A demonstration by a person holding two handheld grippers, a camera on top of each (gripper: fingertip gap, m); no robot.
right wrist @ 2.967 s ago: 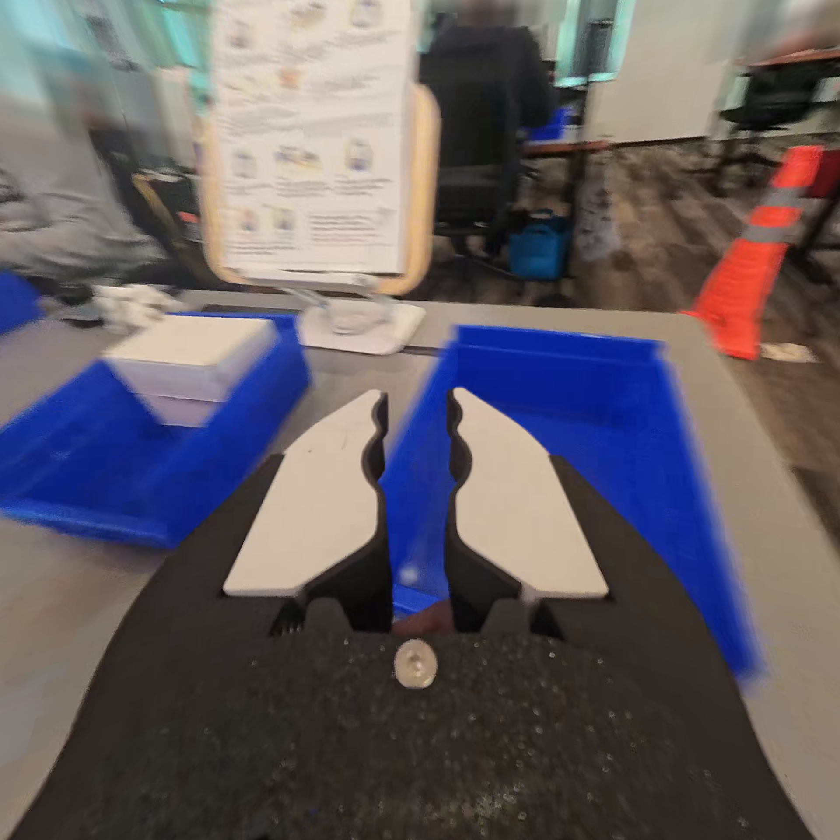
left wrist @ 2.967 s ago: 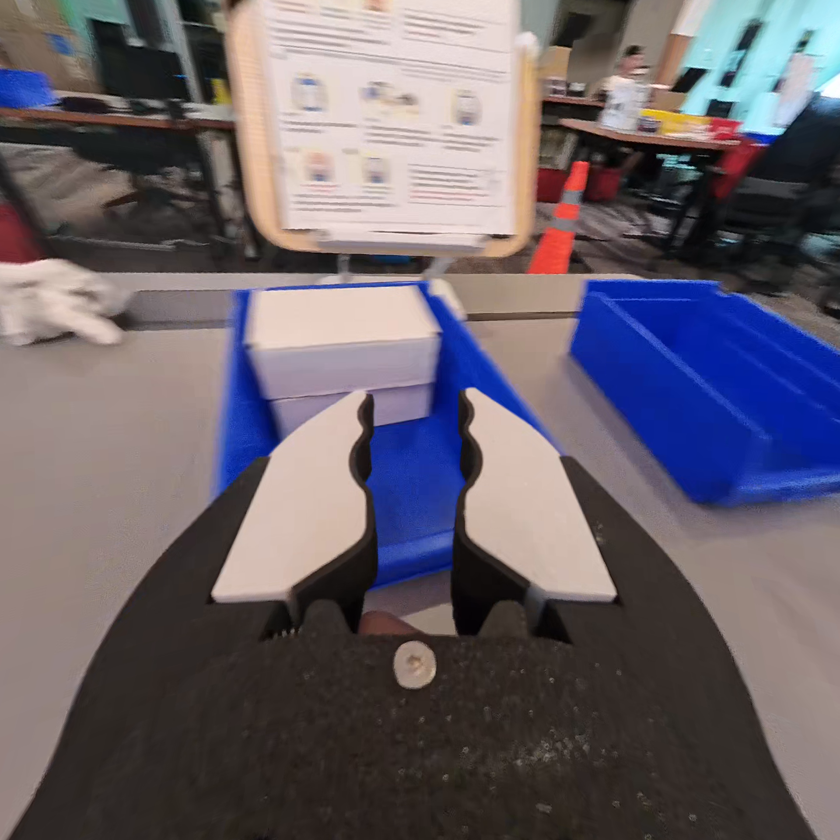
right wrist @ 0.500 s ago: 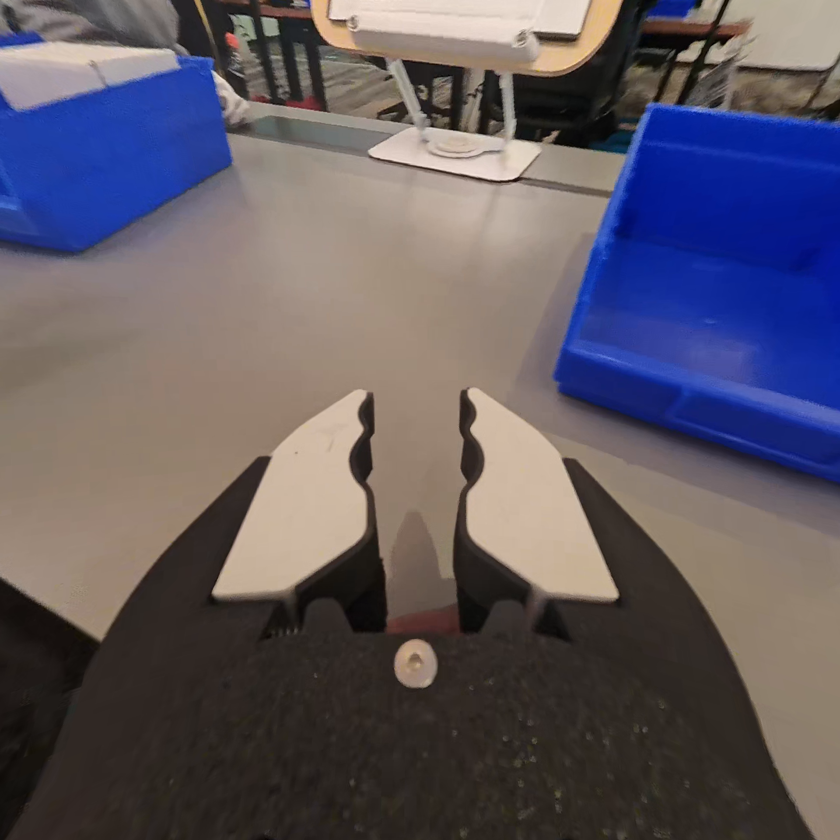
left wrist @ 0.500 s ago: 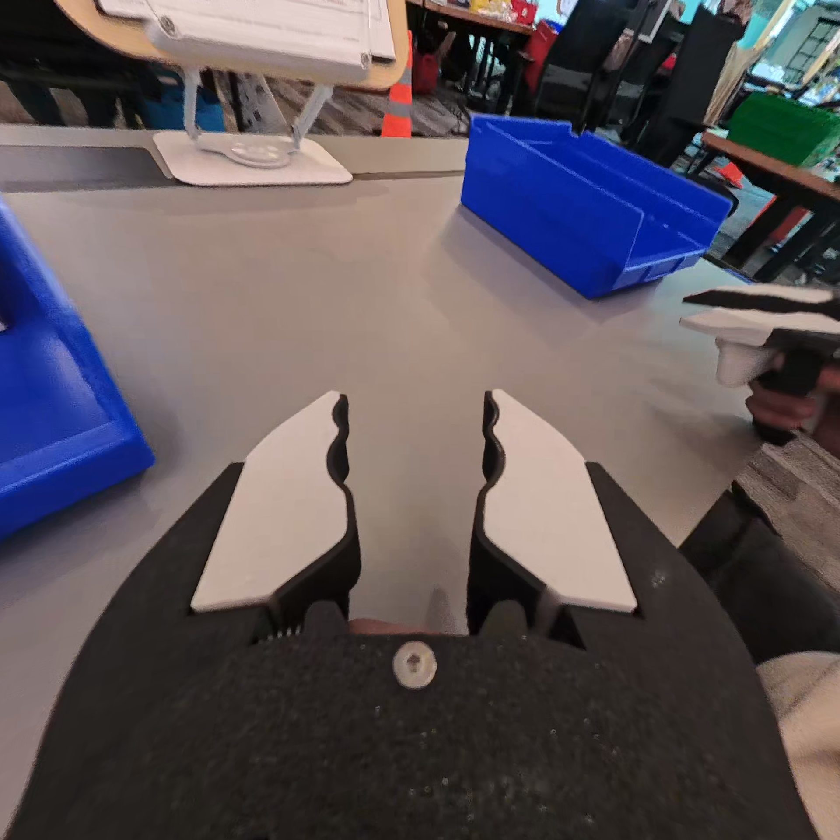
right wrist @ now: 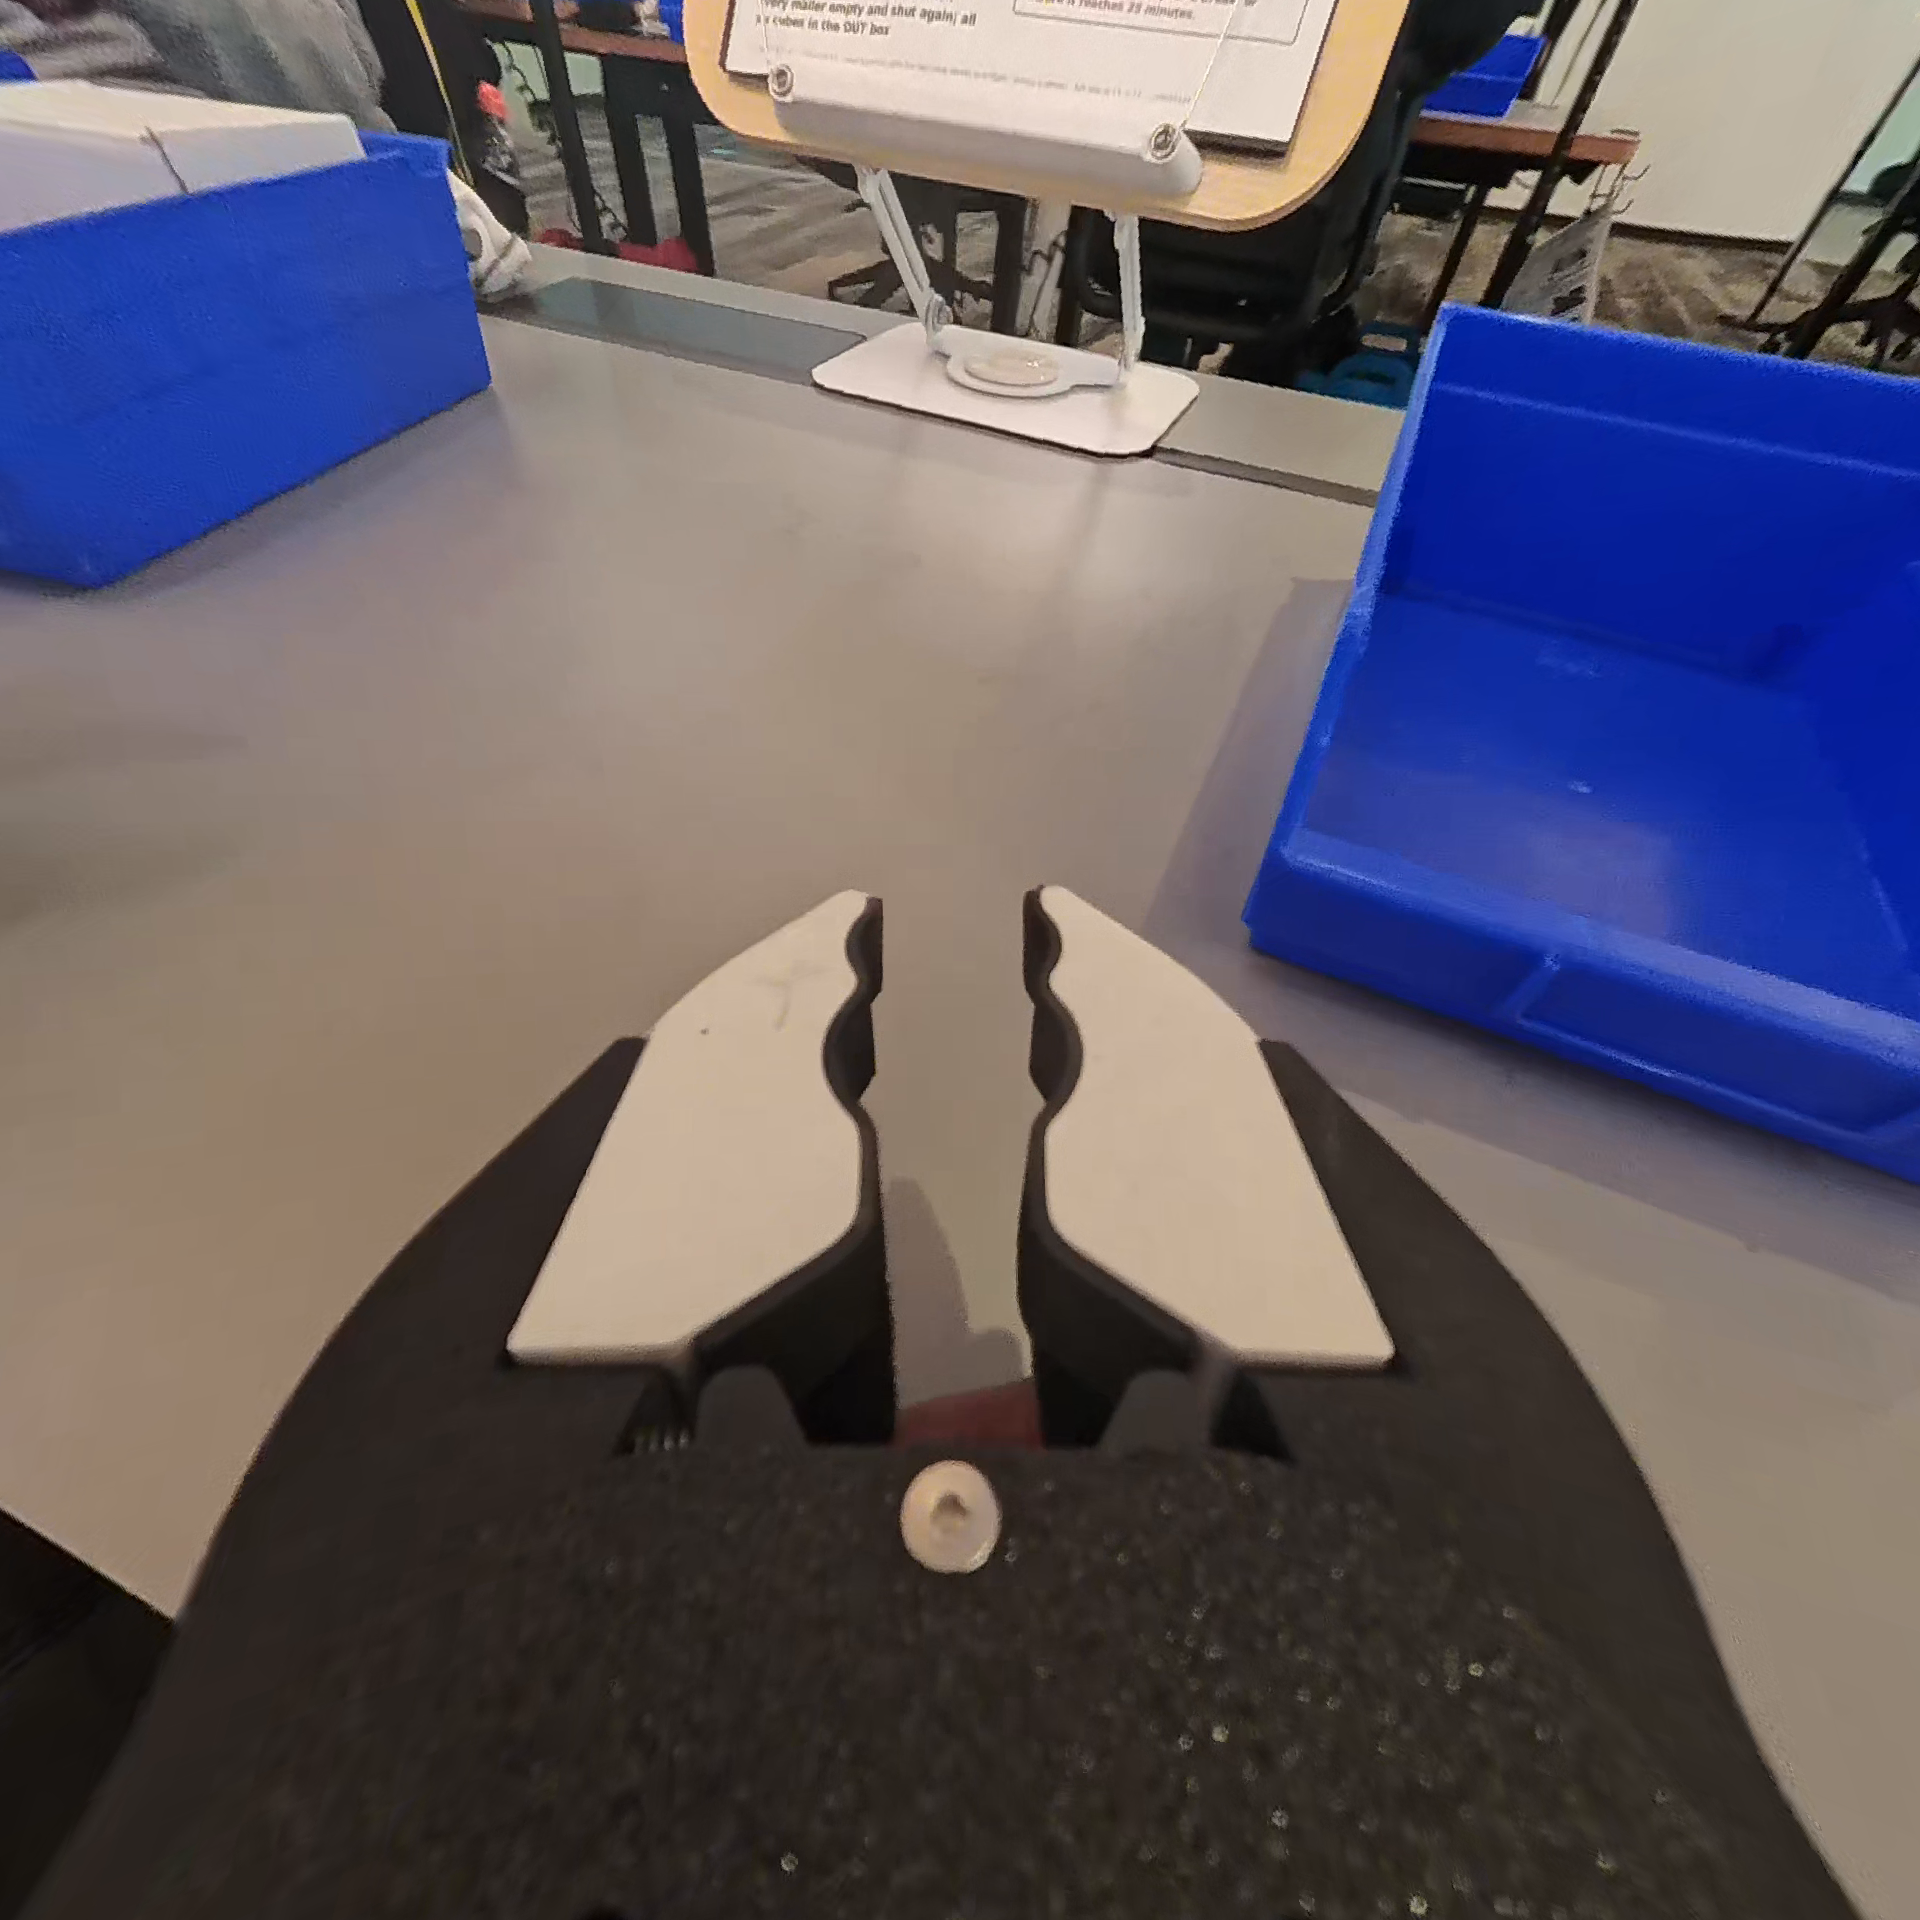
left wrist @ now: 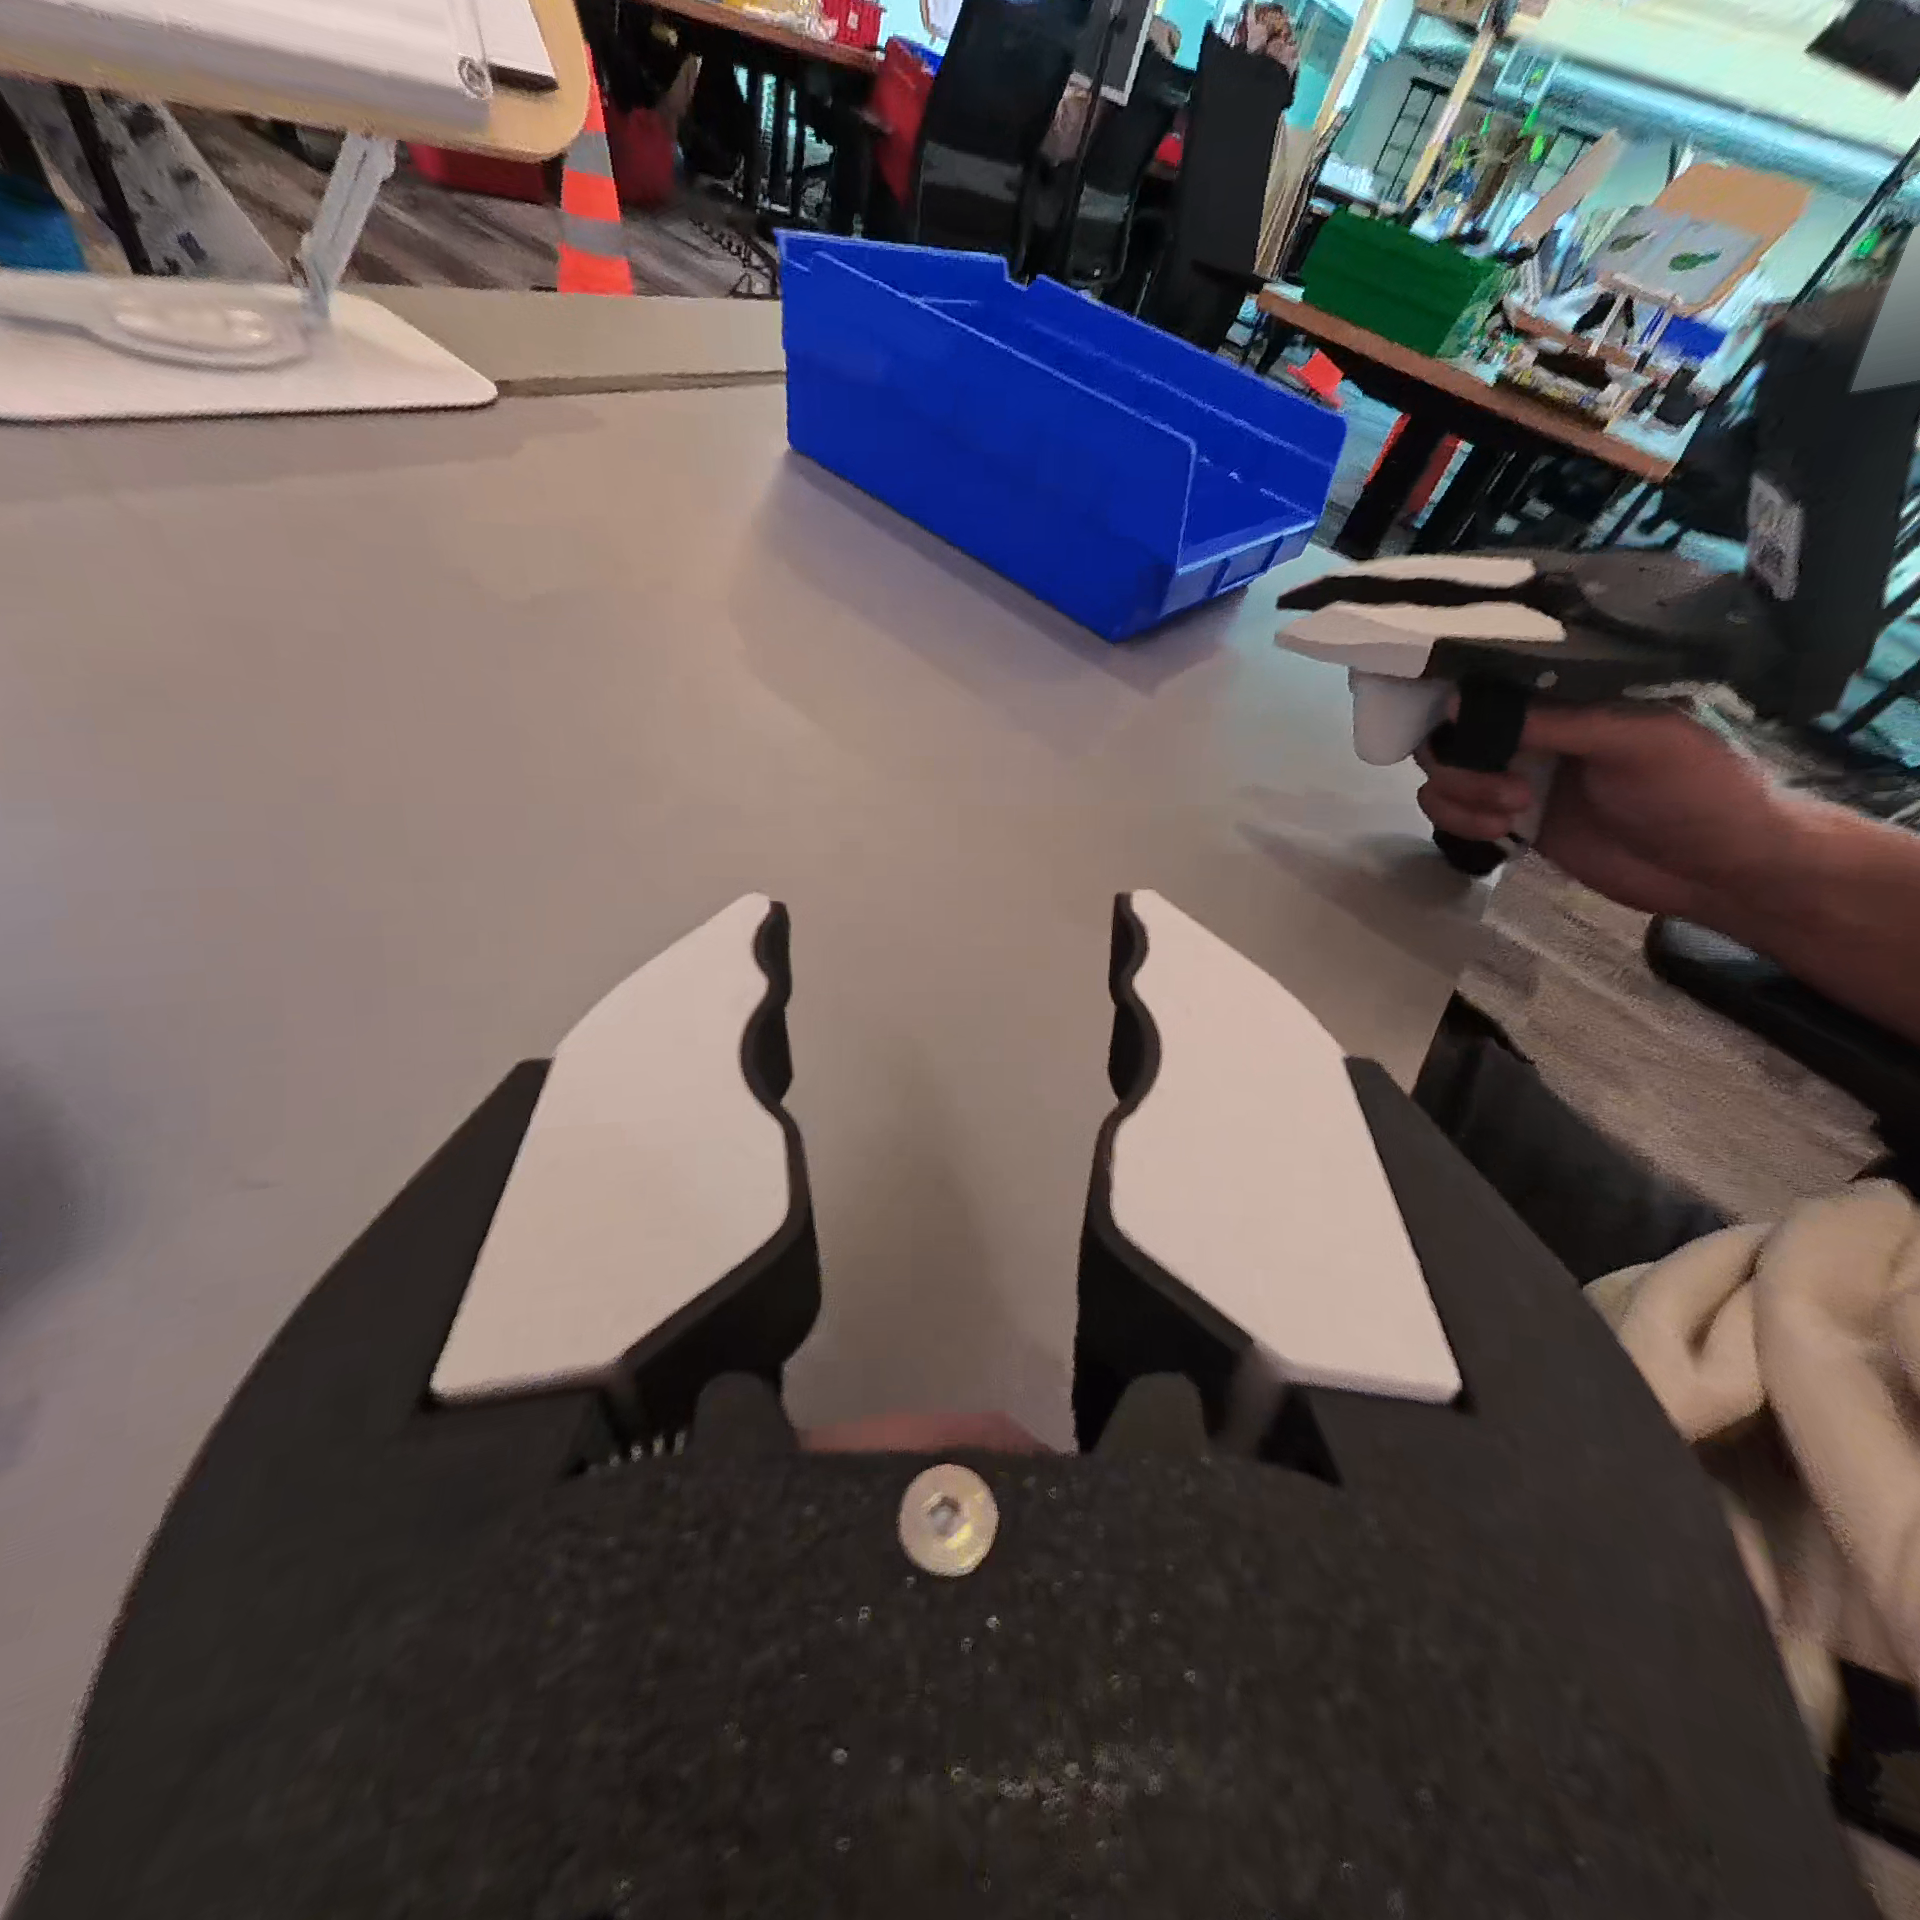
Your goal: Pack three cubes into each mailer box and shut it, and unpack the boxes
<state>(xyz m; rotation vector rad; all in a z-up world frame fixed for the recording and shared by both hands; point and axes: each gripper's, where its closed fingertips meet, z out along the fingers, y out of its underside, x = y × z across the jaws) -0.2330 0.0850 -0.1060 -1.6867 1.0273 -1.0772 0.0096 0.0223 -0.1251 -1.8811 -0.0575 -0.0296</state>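
Mailers (right wrist: 177, 145) sit stacked in left bin (right wrist: 208, 343), right bin (right wrist: 1621, 790) empty; left gripper (left wrist: 948, 914) spread, right gripper (right wrist: 953, 904) narrowly parted, both holding nothing over bare table (right wrist: 727, 707) (no cubes visible), so reach squarely for top mailer's sides.

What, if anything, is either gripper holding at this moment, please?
Nothing: the left gripper and right gripper are both open, with only grey table between their fingers.
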